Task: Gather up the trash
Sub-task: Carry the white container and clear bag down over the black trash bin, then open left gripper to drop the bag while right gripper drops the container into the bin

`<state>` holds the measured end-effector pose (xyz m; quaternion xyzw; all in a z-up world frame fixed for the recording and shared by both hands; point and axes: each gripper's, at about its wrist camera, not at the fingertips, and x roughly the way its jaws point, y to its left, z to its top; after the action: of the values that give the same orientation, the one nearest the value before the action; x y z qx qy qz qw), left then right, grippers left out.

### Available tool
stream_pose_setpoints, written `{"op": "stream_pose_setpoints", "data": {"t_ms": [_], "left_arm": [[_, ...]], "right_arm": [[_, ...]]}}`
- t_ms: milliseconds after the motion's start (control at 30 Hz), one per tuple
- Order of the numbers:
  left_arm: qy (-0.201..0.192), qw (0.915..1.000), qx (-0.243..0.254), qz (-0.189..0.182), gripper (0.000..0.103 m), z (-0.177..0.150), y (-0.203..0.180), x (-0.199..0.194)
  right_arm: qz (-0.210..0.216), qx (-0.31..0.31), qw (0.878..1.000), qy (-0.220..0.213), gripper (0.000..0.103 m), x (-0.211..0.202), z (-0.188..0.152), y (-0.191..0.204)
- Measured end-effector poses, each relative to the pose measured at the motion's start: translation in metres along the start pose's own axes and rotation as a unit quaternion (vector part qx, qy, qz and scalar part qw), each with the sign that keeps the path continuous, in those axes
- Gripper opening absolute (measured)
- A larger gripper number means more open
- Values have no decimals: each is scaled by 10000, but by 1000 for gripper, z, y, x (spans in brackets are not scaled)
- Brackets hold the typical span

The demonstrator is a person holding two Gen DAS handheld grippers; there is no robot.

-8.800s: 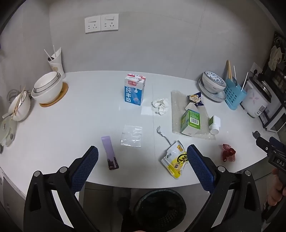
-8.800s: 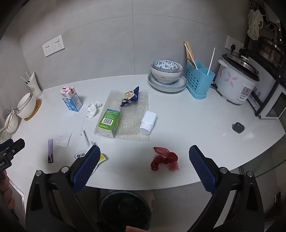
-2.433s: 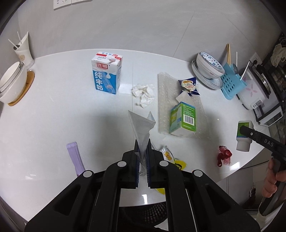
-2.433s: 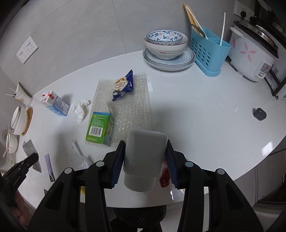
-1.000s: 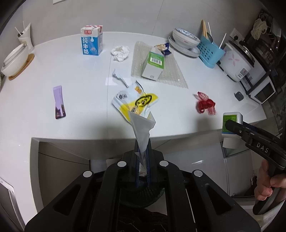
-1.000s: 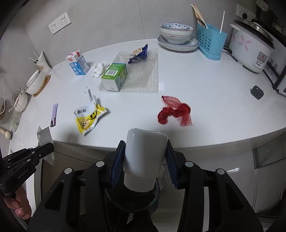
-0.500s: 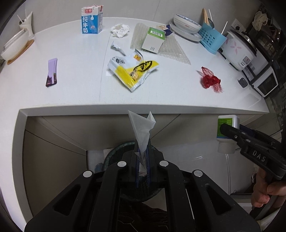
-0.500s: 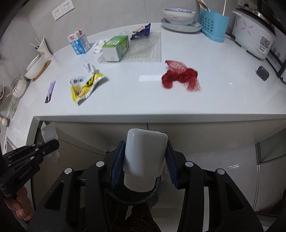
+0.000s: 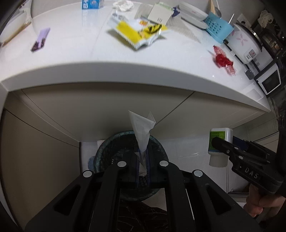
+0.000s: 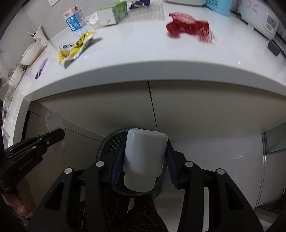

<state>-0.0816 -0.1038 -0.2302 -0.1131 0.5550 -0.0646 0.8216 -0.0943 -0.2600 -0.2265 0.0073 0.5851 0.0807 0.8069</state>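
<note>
Left claw (image 9: pixel 142 161) pinched tight on a clear plastic bag (image 9: pixel 141 128), the bag standing up from between the closed jaws in a crumpled cone, directly over the dark mesh trash bin (image 9: pixel 107 151) on the floor. Right claw (image 10: pixel 143 160) clamped on a white bottle (image 10: pixel 144 157), cap end toward the camera, held above the same bin (image 10: pixel 110 142) below the counter's front edge (image 10: pixel 143 71).

Seen only from the left wrist: the bottle's green label (image 9: pixel 217 138) and the right claw gripping it from the side, off to the right of the bin and apart from the bag. Seen only from the right wrist: the bottle's plain white base and the left claw (image 10: pixel 57 133) low at the left with the bag (image 10: pixel 53 119) sticking up from its tip.

Still on the counter — yellow snack wrapper (image 9: pixel 139 33), red net bag (image 9: pixel 223 60), purple wrapper (image 9: pixel 40 42), blue milk carton (image 10: pixel 74 17), green-and-white box (image 10: pixel 111 15), crumpled tissue (image 9: pixel 123 4), all blurred. Yellow wrapper nearest the front edge, red net bag well to its right near the rice cooker (image 9: pixel 244 42).

Below the overhang, beige cabinet fronts (image 9: pixel 89 110) behind the bin, open floor to its right, both claws side by side there without touching.
</note>
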Motion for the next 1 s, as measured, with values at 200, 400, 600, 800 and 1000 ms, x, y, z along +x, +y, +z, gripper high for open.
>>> {"op": "stream_pose_setpoints", "data": {"t_ms": [200, 400, 600, 800, 1000], "left_arm": [[134, 9999, -80, -42, 5, -12, 3, 32], [377, 9993, 51, -25, 5, -28, 1, 61], [546, 9984, 168, -44, 10, -37, -1, 74], [659, 9978, 93, -38, 28, -44, 3, 81], [766, 9970, 103, 30, 36, -53, 1, 93]], "right_arm": [[-41, -148, 9998, 120, 42, 27, -14, 3], [-33, -79, 9989, 455, 42, 55, -27, -8], [-62, -119, 9988, 479, 42, 52, -31, -11], [-31, -119, 9986, 508, 42, 48, -31, -13], [-54, -180, 9981, 579, 43, 53, -35, -13]]}}
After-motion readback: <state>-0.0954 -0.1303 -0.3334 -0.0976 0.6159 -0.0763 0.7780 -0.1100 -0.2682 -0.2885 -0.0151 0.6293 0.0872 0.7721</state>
